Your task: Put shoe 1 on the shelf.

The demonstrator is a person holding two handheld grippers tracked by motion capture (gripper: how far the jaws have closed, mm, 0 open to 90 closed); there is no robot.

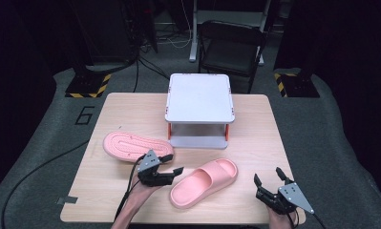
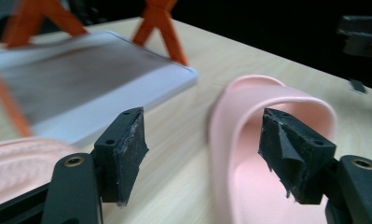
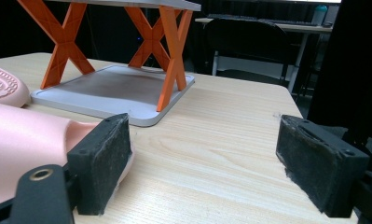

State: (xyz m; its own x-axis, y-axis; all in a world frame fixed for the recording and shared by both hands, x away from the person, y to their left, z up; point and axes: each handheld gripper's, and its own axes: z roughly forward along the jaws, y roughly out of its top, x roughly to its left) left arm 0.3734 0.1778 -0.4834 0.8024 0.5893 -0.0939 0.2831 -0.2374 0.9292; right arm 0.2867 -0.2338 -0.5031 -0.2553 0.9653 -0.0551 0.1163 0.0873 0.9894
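Pink slide sandal (image 1: 205, 182) lies upright between the wide-spread left gripper (image 1: 173, 163) and right gripper (image 1: 269, 176).

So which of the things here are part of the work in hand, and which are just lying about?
In the job:
- upright pink slipper, next to the open left gripper
- overturned pink slipper, sole up
- two-tier white rack with orange legs, likely where the slippers go
- right gripper, open, over bare table

Lying about:
- black folding chair
- grey tape strip at the table edge
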